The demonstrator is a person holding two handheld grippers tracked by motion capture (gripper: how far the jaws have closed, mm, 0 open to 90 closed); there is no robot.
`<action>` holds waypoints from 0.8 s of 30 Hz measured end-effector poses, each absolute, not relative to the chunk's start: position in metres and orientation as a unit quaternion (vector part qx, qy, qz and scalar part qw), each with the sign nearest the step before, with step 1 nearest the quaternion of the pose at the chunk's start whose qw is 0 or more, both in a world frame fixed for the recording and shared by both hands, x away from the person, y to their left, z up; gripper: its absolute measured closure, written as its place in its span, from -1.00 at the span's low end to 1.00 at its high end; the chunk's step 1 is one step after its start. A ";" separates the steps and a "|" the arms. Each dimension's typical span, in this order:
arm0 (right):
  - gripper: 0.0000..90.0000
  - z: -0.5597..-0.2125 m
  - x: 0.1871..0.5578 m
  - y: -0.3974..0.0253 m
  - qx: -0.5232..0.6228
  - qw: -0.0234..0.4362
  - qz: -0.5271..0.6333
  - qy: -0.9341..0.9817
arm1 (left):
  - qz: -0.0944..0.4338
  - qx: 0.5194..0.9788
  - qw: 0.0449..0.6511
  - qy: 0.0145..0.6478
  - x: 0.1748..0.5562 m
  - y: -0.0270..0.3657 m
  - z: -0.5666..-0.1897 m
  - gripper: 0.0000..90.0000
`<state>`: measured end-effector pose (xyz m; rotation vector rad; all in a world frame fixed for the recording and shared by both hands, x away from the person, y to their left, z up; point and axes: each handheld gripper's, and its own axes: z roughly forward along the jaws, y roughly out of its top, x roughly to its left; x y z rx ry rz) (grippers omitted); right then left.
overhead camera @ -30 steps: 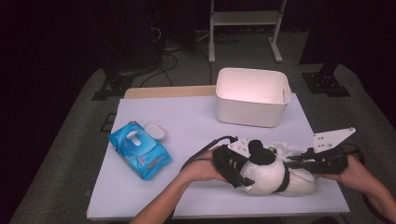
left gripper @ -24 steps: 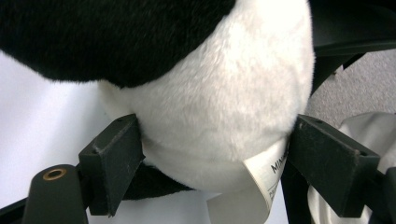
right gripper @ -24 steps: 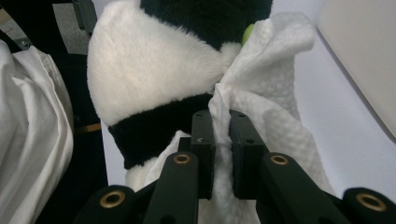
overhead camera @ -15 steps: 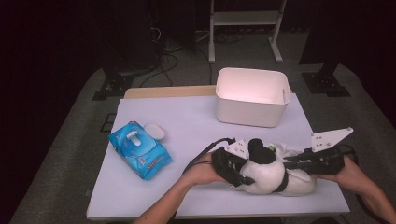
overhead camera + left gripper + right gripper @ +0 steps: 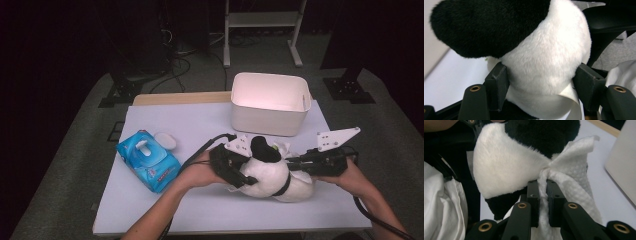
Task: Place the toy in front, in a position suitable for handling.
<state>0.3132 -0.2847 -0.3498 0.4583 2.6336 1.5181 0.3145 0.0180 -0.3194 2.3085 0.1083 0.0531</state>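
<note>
Between left tongs [image 5: 540,82]: plush panda [image 5: 544,57]; right tongs [image 5: 543,195] pinch wipe [image 5: 571,170].

Left gripper [image 5: 248,178]: black body, grey three-cornered plate on top, thick black cable trailing off behind it beside forearm. Jaws black, squared blocky pads [image 5: 496,86]; round brass-coloured screw inserts on each jaw arm behind pads.

Right gripper [image 5: 292,162]: black body, larger grey three-cornered plate above it with small holes, black cable trailing behind hand. Pads [image 5: 533,202] black, flat-faced, small holes and tiny mark on face; brass inserts behind them.

Forearms bare, no sleeves visible.
</note>
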 end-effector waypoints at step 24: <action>0.82 -0.341 0.307 -0.323 0.168 0.024 0.531 0.830 | 0.039 0.925 0.377 0.007 0.314 -0.019 -0.287 -0.30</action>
